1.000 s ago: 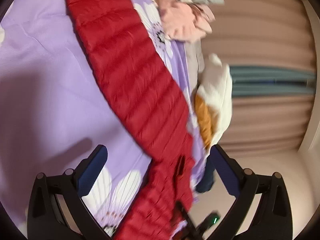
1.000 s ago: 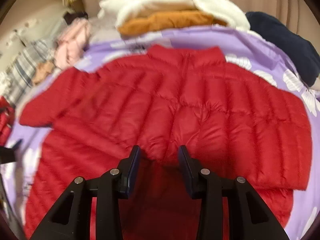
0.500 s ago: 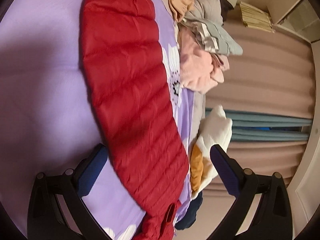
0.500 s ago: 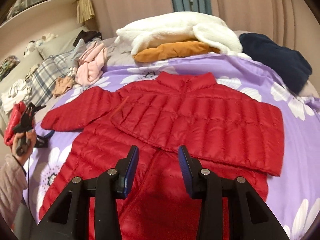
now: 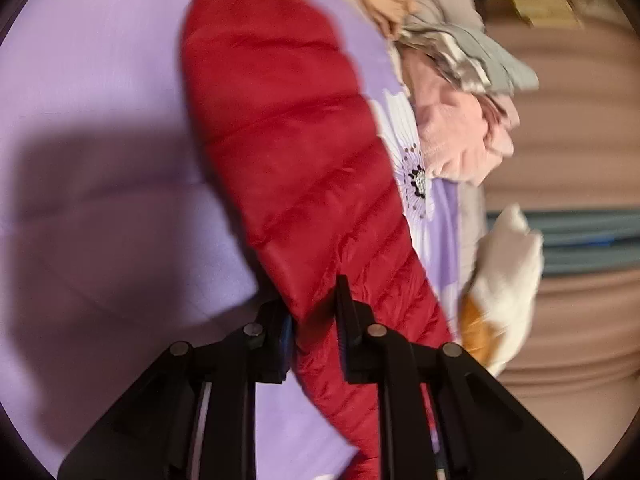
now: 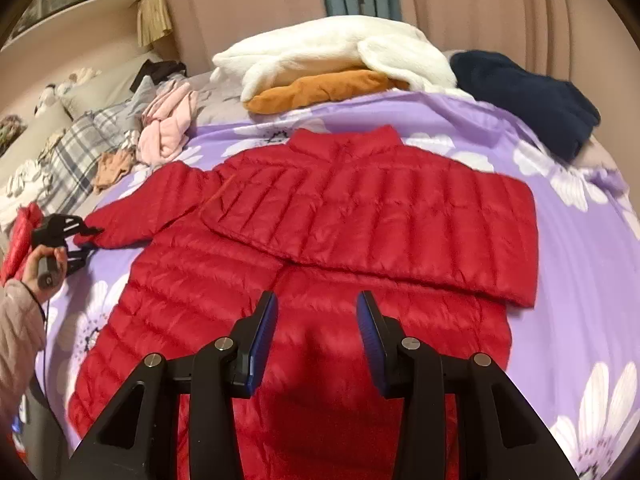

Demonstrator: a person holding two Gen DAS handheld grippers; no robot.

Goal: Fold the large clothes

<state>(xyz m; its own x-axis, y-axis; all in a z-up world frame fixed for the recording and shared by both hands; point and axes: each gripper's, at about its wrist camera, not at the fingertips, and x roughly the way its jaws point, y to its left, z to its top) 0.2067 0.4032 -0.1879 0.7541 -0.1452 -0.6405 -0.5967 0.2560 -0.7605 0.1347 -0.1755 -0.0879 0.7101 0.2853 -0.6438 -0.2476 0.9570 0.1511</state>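
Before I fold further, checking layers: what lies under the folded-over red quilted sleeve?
The red puffer jacket's chest lies under that sleeve; its zipper there is covered, unseen.

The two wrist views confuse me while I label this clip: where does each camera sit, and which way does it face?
Left wrist: on the left gripper, low over the purple bedspread, looking along the red jacket's sleeve clamped between its fingers.
Right wrist: on the right gripper, open above the jacket hem, facing the curtain; the person's left hand shows.
Shared: red jacket, pink garment, white fleece.
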